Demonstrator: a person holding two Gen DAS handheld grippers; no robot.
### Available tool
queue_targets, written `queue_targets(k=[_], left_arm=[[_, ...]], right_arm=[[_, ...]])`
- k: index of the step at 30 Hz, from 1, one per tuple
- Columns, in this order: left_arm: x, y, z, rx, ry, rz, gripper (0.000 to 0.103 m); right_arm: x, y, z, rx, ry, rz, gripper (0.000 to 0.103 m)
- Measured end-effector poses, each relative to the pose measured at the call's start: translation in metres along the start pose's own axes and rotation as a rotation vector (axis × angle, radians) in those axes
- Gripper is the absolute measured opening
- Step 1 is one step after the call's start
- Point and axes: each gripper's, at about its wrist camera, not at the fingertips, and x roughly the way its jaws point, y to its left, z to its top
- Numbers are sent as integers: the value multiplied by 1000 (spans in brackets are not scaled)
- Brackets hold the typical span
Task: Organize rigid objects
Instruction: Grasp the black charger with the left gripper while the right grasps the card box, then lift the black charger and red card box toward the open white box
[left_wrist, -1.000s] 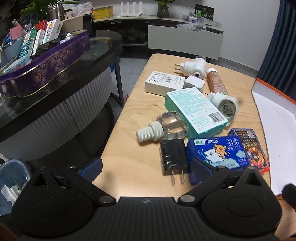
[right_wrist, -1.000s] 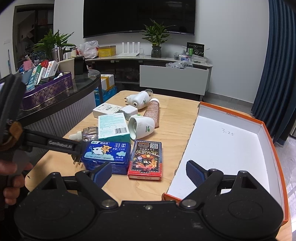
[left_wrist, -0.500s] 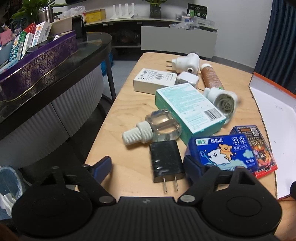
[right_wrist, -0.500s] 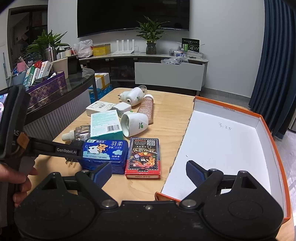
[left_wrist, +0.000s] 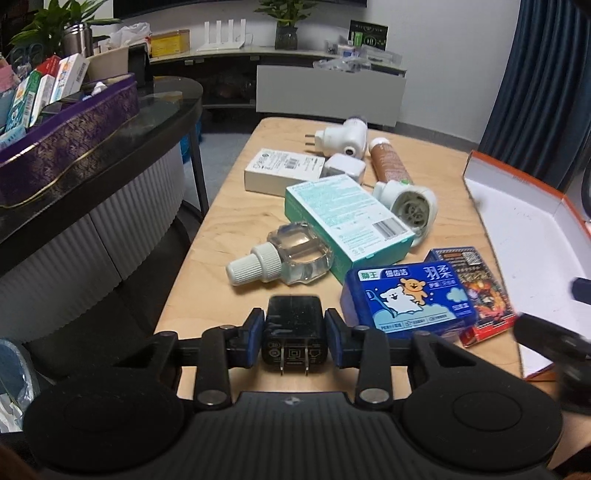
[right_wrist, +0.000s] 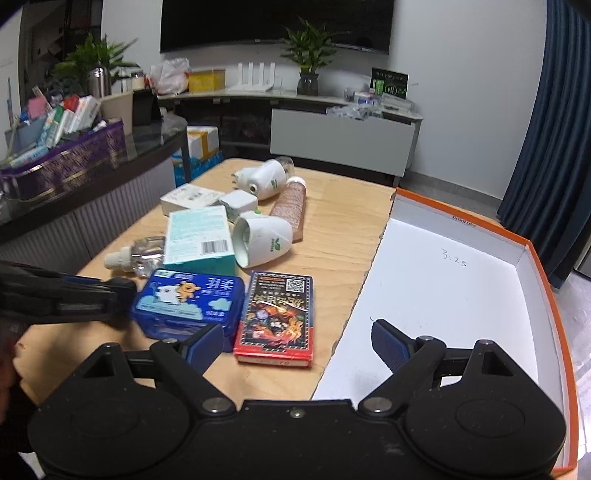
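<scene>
A dark television (right_wrist: 275, 22) hangs on the white wall above a potted plant (right_wrist: 309, 59) and a white router (right_wrist: 255, 77). Blue curtains (right_wrist: 554, 147) hang at the right (beside the wall). A purple tin (left_wrist: 70, 144) holds small cartons.

left gripper (left_wrist: 294, 338): pads clamped on both sides of the black charger (left_wrist: 294, 328), prongs facing the camera
table (left_wrist: 236, 214): clear bottle (left_wrist: 284, 254) lying just beyond the charger
blue floss box (left_wrist: 404, 297): right of the charger, beside a card deck (left_wrist: 476, 291)

Glossy black plastic charger (left_wrist: 293, 325), pale matt wooden table (left_wrist: 236, 218), smooth white-lined cardboard box (right_wrist: 454, 291).
</scene>
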Motion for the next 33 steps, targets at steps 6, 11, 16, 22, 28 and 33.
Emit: queue_targets(k=[6, 11, 16, 22, 28, 33], left_arm=[[-16, 4, -1, 4, -29, -7, 37], [-17, 8, -2, 1, -35, -18, 36], [-17, 10, -2, -6, -40, -28, 36], [-23, 12, -6, -11, -54, -51, 36], [-38, 10, -2, -10, -98, -71, 19], [-35, 15, -12, -27, -48, -80, 34]], right_arm=[[34, 4, 11, -18, 92, 30, 102], [61, 10, 18, -30, 150, 15, 102], [79, 10, 19, 16, 179, 34, 76], [67, -2, 19, 108, 149, 78, 71], [33, -16, 26, 127, 58, 66, 71], [17, -24, 17, 135, 56, 72, 71]])
